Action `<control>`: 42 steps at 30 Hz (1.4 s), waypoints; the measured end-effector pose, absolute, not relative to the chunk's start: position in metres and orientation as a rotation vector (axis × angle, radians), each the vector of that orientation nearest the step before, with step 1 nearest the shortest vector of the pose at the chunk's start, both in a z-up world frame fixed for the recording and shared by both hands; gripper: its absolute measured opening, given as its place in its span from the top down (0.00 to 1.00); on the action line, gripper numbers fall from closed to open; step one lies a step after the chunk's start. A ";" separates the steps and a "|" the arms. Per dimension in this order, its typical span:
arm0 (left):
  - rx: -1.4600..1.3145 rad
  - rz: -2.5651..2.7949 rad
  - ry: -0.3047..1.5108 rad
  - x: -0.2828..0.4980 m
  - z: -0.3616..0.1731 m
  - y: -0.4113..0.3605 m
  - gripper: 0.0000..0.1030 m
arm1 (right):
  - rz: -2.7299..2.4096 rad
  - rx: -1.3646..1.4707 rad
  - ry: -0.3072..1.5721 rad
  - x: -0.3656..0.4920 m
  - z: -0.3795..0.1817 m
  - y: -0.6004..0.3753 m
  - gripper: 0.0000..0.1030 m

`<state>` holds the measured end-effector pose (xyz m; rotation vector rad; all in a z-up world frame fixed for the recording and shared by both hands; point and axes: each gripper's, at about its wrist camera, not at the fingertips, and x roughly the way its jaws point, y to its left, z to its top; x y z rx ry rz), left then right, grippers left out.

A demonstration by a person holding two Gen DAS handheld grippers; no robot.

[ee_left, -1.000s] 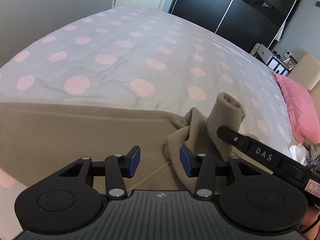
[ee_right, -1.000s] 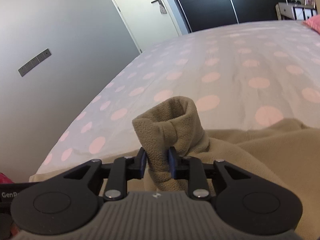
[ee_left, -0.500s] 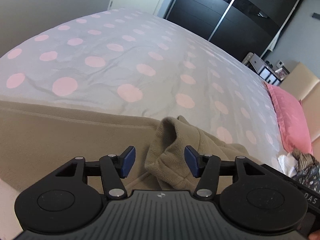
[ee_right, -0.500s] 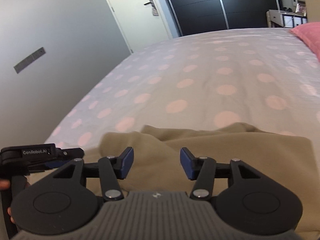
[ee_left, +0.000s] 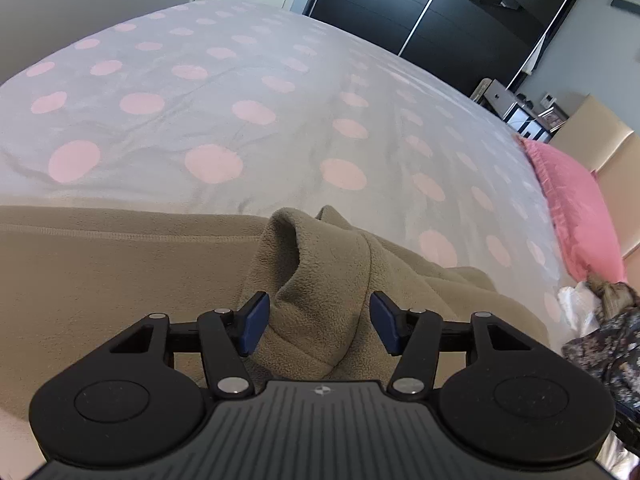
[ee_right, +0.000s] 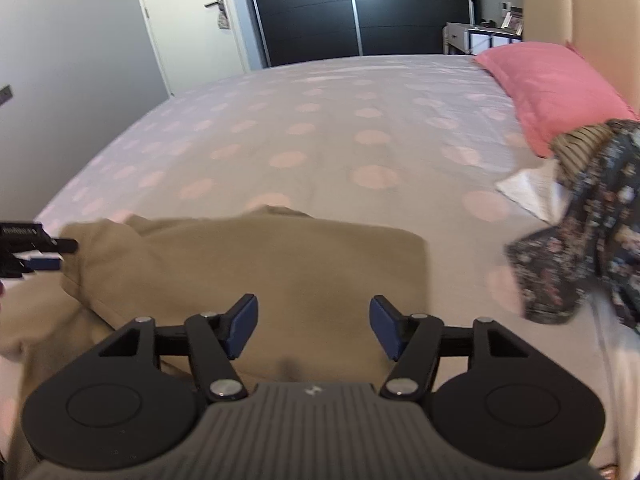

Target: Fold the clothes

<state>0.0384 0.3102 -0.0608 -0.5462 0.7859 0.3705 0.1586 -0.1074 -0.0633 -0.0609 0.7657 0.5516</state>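
A tan fleece garment [ee_left: 120,280] lies on the polka-dot bed, with a rumpled sleeve [ee_left: 320,280] bunched on top of it. My left gripper [ee_left: 318,328] is open, and the sleeve's fold sits between its blue pads without being pinched. In the right wrist view the same garment [ee_right: 280,264] shows a flat folded edge on its right side. My right gripper [ee_right: 312,328] hovers open above that flat part, holding nothing. The left gripper's tip [ee_right: 36,256] shows at the left edge of the right wrist view.
A pink pillow [ee_right: 552,88] lies against the beige headboard [ee_right: 580,12]. A dark floral garment [ee_right: 592,240] and white cloth [ee_right: 528,192] lie heaped right of the fleece. The dotted bedspread [ee_left: 240,100] stretches beyond. Black wardrobe doors [ee_right: 352,12] stand behind.
My right gripper let go of the sleeve cuff it held up, opened, and swung right over the flat part. The sleeve dropped into a heap between my left gripper's open fingers.
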 end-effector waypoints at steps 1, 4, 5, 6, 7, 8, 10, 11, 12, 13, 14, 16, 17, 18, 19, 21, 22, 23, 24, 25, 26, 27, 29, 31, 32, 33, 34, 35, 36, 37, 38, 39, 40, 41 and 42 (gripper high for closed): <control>-0.537 0.377 0.792 0.040 -0.062 0.309 0.55 | 0.545 -0.077 0.769 0.157 -0.068 -0.116 0.35; -0.527 0.388 0.804 0.039 -0.066 0.311 0.65 | 0.575 -0.136 0.780 0.147 -0.080 -0.132 0.31; -0.529 0.387 0.804 0.038 -0.067 0.312 0.68 | 0.589 -0.171 0.782 0.143 -0.085 -0.134 0.27; -0.534 0.384 0.800 0.037 -0.067 0.313 0.68 | 0.598 -0.218 0.781 0.138 -0.092 -0.132 0.24; -0.538 0.381 0.797 0.036 -0.067 0.314 0.72 | 0.607 -0.266 0.779 0.134 -0.098 -0.130 0.24; -0.537 0.378 0.795 0.036 -0.067 0.314 0.76 | 0.616 -0.313 0.777 0.130 -0.105 -0.128 0.24; -0.525 0.374 0.788 0.035 -0.067 0.312 0.82 | 0.595 -0.375 0.772 0.128 -0.117 -0.123 0.24; -0.514 0.372 0.785 0.035 -0.067 0.310 0.85 | 0.575 -0.399 0.770 0.130 -0.123 -0.121 0.25; -0.497 0.370 0.783 0.036 -0.066 0.308 0.86 | 0.559 -0.411 0.769 0.132 -0.127 -0.119 0.27; -0.480 0.369 0.776 0.036 -0.063 0.305 0.88 | 0.549 -0.404 0.774 0.136 -0.131 -0.118 0.30; -0.464 0.369 0.765 0.035 -0.061 0.302 0.90 | 0.532 -0.397 0.770 0.139 -0.133 -0.117 0.44; -0.468 0.356 0.711 0.029 -0.049 0.299 0.92 | 0.515 -0.403 0.756 0.142 -0.134 -0.117 0.64; -0.473 0.348 0.680 0.026 -0.042 0.298 0.93 | 0.514 -0.410 0.753 0.142 -0.135 -0.117 0.70; -0.465 0.345 0.655 0.023 -0.034 0.297 0.93 | 0.514 -0.417 0.750 0.143 -0.136 -0.117 0.72; -0.455 0.342 0.635 0.020 -0.026 0.297 0.93 | 0.513 -0.424 0.748 0.144 -0.137 -0.117 0.73; -0.466 0.327 0.615 0.014 -0.019 0.300 0.93 | 0.512 -0.437 0.742 0.145 -0.138 -0.117 0.74; -0.483 0.324 0.632 0.012 -0.021 0.304 0.93 | 0.511 -0.444 0.740 0.145 -0.139 -0.117 0.74; -0.504 0.325 0.662 0.012 -0.028 0.307 0.94 | 0.510 -0.451 0.737 0.146 -0.140 -0.117 0.74; -0.513 0.335 0.699 0.012 -0.039 0.311 0.94 | 0.510 -0.457 0.735 0.146 -0.141 -0.117 0.74; -0.515 0.351 0.739 0.012 -0.051 0.313 0.94 | 0.509 -0.464 0.732 0.147 -0.142 -0.117 0.74; -0.519 0.363 0.770 0.013 -0.062 0.317 0.94 | 0.509 -0.467 0.736 0.148 -0.144 -0.117 0.74; -0.524 0.374 0.796 0.013 -0.074 0.320 0.94 | 0.509 -0.463 0.750 0.151 -0.146 -0.116 0.74; -0.531 0.379 0.829 0.015 -0.090 0.324 0.94 | 0.510 -0.453 0.771 0.156 -0.151 -0.116 0.74; -0.503 0.373 0.840 0.017 -0.092 0.322 0.94 | 0.518 -0.451 0.786 0.159 -0.155 -0.115 0.74; -0.488 0.370 0.846 0.019 -0.092 0.321 0.94 | 0.522 -0.449 0.791 0.161 -0.156 -0.116 0.74; -0.484 0.367 0.848 0.019 -0.092 0.321 0.93 | 0.526 -0.443 0.798 0.162 -0.157 -0.117 0.72; -0.487 0.364 0.850 0.020 -0.091 0.321 0.92 | 0.528 -0.429 0.809 0.163 -0.156 -0.118 0.72; -0.488 0.361 0.852 0.020 -0.089 0.321 0.91 | 0.526 -0.412 0.823 0.163 -0.153 -0.119 0.68; -0.487 0.358 0.854 0.019 -0.086 0.321 0.90 | 0.526 -0.397 0.835 0.162 -0.149 -0.121 0.63; -0.484 0.357 0.854 0.018 -0.083 0.321 0.87 | 0.527 -0.389 0.841 0.160 -0.143 -0.122 0.62; -0.481 0.355 0.850 0.015 -0.078 0.320 0.85 | 0.529 -0.381 0.846 0.158 -0.138 -0.124 0.60; -0.478 0.352 0.844 0.012 -0.073 0.319 0.83 | 0.530 -0.373 0.851 0.156 -0.132 -0.125 0.57; -0.469 0.353 0.839 0.010 -0.068 0.317 0.81 | 0.532 -0.366 0.857 0.154 -0.126 -0.126 0.53; -0.457 0.360 0.834 0.007 -0.063 0.316 0.80 | 0.539 -0.357 0.859 0.151 -0.120 -0.127 0.47; -0.445 0.367 0.828 0.004 -0.057 0.315 0.80 | 0.556 -0.346 0.858 0.148 -0.114 -0.128 0.47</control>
